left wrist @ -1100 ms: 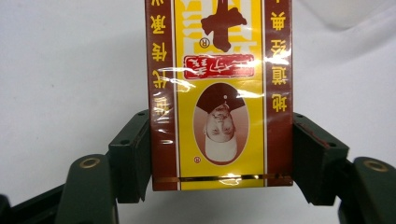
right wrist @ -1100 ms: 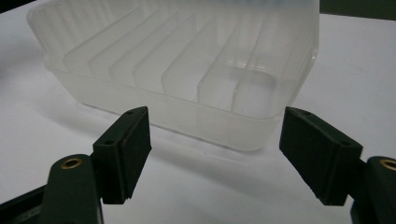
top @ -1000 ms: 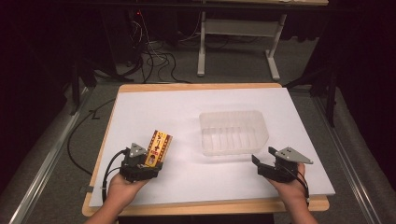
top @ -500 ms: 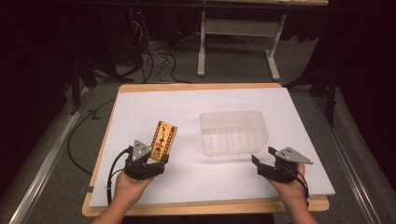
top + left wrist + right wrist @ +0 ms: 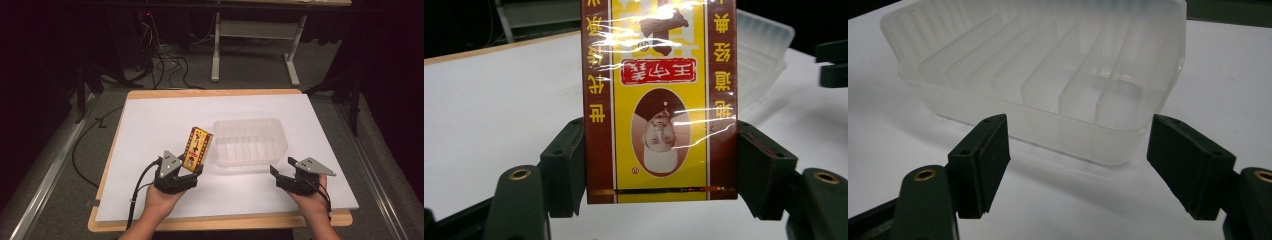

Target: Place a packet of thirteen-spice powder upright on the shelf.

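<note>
Your left gripper (image 5: 192,167) clamps the yellow-and-red box (image 5: 196,148) between its jaws, while your right gripper (image 5: 283,169) gapes empty just short of the clear tray (image 5: 278,131)

High view looks down on the table (image 5: 150,125); both claw views, perhaps close, share the tray (image 5: 1048,65).

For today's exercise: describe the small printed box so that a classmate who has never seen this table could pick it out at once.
Start at the white sheet covering the wooden table, then find the clear ribbed plastic tray near its middle. Just left of the tray, the left gripper holds the box clamped between its jaws. It is the one colourful thing there: yellow front, dark red borders, an oval portrait.
</note>
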`<state>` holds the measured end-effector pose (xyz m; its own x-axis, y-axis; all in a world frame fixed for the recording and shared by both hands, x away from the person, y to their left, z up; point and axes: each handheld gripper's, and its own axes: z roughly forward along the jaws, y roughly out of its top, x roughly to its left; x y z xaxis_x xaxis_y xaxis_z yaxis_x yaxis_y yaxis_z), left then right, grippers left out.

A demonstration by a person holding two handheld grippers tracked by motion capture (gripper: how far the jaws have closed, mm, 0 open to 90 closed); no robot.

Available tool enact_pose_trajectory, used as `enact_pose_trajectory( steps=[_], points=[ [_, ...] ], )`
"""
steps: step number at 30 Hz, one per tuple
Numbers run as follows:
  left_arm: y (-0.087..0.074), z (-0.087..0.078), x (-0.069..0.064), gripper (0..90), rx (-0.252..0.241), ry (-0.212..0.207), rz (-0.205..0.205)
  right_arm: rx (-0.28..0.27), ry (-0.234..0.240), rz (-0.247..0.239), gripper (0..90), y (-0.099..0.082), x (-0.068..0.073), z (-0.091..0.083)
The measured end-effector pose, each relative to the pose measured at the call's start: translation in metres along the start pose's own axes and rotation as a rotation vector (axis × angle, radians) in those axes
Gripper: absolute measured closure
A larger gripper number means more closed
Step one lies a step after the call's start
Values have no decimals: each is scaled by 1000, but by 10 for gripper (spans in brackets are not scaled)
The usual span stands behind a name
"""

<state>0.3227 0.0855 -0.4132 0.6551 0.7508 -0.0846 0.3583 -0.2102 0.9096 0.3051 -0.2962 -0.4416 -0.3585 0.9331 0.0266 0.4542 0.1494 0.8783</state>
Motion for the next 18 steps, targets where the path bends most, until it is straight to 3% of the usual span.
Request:
enact_pose_trajectory(
  steps=[6, 11, 18],
  points=[
    [-2, 0, -12, 323, -21, -39, 16, -24, 8, -5, 251, 3, 3, -3],
    [-7, 4, -19, 323, 1, -67, 66, -31, 10, -16, 243, 7, 12, -3],
    [-9, 6, -25, 323, 5, -88, 98, -55, 78, -57, 223, 26, 35, -2]
  ],
)
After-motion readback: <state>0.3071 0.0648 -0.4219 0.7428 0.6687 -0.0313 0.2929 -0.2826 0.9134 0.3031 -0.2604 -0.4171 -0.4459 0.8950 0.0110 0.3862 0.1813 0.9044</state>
